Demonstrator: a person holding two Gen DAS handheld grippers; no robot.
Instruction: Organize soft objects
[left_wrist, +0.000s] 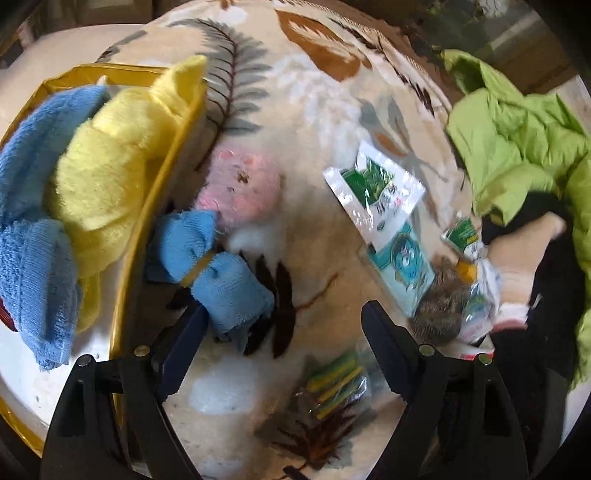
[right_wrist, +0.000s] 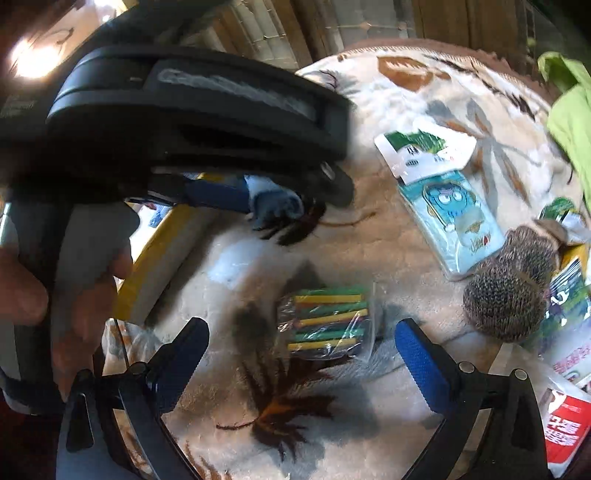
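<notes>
In the left wrist view a yellow bin (left_wrist: 129, 258) at the left holds a yellow plush (left_wrist: 110, 173) and blue towels (left_wrist: 33, 221). A tied blue towel roll (left_wrist: 214, 273) lies on the leaf-patterned blanket (left_wrist: 314, 110) beside the bin, with a pink plush (left_wrist: 240, 184) just behind it. My left gripper (left_wrist: 284, 325) is open, its left finger touching the roll's near end. My right gripper (right_wrist: 299, 339) is open above a bag of striped green and yellow sticks (right_wrist: 325, 321). The left gripper's body (right_wrist: 184, 110) fills the upper left of the right wrist view.
Plastic packets (left_wrist: 373, 188) and a light blue cartoon pack (right_wrist: 450, 218) lie at mid right. A brown spiky ball (right_wrist: 509, 295) sits near more packets (right_wrist: 565, 421). A green jacket (left_wrist: 517, 140) and a person's hand (right_wrist: 26, 295) are at the edges.
</notes>
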